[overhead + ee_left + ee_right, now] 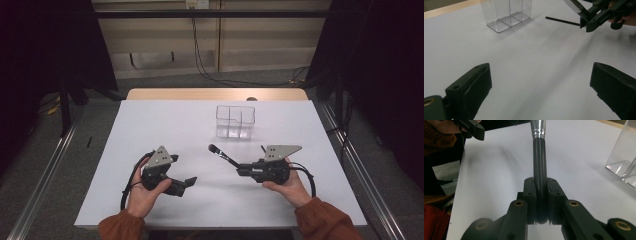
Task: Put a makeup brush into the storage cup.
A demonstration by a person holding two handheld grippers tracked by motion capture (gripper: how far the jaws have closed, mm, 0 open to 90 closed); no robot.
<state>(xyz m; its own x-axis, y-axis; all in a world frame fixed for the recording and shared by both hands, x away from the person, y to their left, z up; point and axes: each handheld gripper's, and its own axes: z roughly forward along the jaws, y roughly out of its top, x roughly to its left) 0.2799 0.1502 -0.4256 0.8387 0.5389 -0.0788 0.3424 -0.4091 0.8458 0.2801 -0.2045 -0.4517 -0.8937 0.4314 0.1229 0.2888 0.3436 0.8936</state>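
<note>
While the white tabletop (165, 125) is seen from the high view, a black makeup brush (222, 154) is held by the right claw (242, 170), which is carried in the person's right hand (290, 187) at the right side near the front edge. In the right gripper view, the dark handle of the brush (540, 162) is clamped tightly between the two jaws, and a silver ferrule (537, 128) is seen above the handle. The brush is pointed away from the right claw, toward the left and a little toward the far side, and its head is lifted above the tabletop. A clear plastic organizer (235, 121) with several compartments is placed upright at the far middle of the tabletop, apart from the brush tip. The left claw (186, 184) is held in the left hand (145, 192) near the front left, and its jaws are spread wide with nothing between them, as is shown in the left gripper view. The organizer (507, 13) is also visible in that view, beyond the open jaws.
</note>
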